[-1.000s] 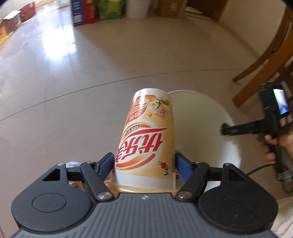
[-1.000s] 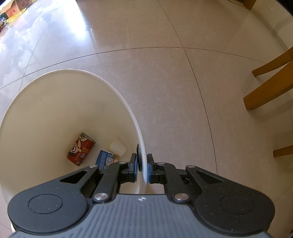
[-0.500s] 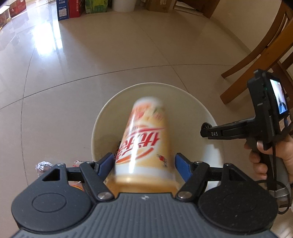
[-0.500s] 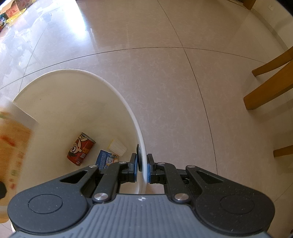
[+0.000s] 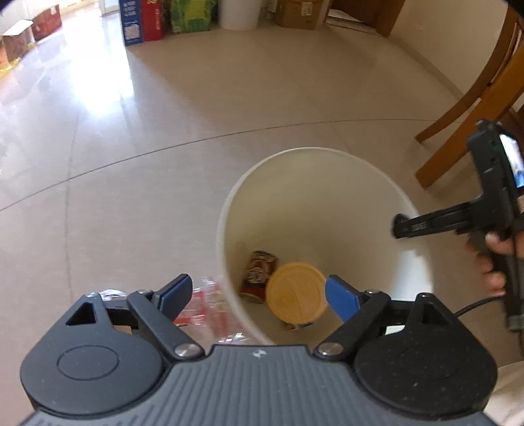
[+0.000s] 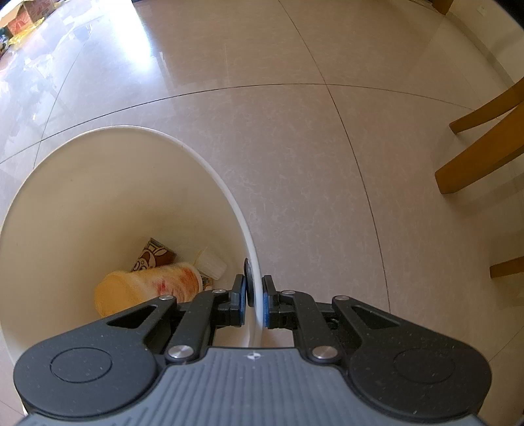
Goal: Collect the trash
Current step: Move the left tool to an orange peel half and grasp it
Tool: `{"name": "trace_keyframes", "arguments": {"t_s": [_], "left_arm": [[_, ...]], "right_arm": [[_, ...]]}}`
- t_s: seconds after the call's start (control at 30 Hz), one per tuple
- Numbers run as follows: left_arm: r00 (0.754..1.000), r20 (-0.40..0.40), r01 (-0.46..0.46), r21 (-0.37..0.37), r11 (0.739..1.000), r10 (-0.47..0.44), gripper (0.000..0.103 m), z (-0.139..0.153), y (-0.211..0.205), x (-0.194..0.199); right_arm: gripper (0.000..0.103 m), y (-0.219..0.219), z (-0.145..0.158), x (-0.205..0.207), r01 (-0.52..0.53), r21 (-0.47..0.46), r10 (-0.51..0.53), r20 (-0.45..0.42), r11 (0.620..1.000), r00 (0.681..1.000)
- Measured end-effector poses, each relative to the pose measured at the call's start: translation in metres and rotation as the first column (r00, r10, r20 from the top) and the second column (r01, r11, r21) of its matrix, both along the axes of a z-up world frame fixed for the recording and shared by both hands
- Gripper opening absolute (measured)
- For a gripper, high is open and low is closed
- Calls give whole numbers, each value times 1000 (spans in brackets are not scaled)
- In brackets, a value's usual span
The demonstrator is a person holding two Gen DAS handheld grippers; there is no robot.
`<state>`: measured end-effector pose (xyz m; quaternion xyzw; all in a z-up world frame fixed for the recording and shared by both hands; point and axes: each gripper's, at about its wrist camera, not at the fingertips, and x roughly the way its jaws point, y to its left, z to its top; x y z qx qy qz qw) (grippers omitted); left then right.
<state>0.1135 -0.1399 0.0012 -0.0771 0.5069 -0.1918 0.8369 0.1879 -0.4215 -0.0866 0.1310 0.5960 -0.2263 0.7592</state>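
A white bin [image 5: 327, 196] stands on the tiled floor. Inside it lies the orange paper cup [image 5: 296, 293], bottom end up in the left wrist view, blurred in the right wrist view [image 6: 147, 288]. A red-brown can [image 5: 257, 272] and a small white piece [image 6: 211, 262] lie beside it. My left gripper [image 5: 258, 295] hovers open over the bin's near rim, holding nothing. My right gripper [image 6: 253, 300] is shut on the bin's rim [image 6: 255, 288]; it also shows at the right of the left wrist view [image 5: 402, 226], held by a hand.
A red-and-clear wrapper [image 5: 209, 304] lies on the floor just left of the bin, with crumpled foil [image 5: 111, 293] further left. Wooden chair legs [image 5: 458, 124] stand to the right. Boxes [image 5: 144, 19] and a white pail [image 5: 239, 13] line the far wall.
My left gripper opened wider and the orange cup dropped out of it into the bin. The left view drew back and up. The right gripper stayed clamped on the rim.
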Motion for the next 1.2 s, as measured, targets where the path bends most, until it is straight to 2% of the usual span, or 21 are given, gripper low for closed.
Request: {"name": "trace_keyframes", "arguments": {"t_s": [0.27,0.53,0.67,0.83,0.97,1.1,1.2], "left_arm": [[989,31,-144,76,987,142,94,-37,39,-18],[961,-41,-270,59,961,272,94,-105,67,-36],[941,-71,-326,56,944,330,94,-145,70,-43],[936,-122,-328,33,944,330,94,-194,61,-54],[919,-139,-368,28,929,368,94,-232,50,-61],[902,-134,-405,69,912,410,94,-260,44,-69],[898,-125,-410,105,906,421,94,-273,40,-68]], "right_arm": [[12,3,1,0,-3,-5,3,-1,1000,1000],[12,5,1,-3,-10,-12,10,-3,1000,1000],[12,5,1,-3,-13,-18,13,-6,1000,1000],[12,3,0,-3,-14,-20,14,-8,1000,1000],[13,3,0,-2,-11,-23,11,-9,1000,1000],[13,5,0,-2,-20,-32,19,-11,999,1000],[13,4,0,-2,-15,-31,15,-11,999,1000]]}}
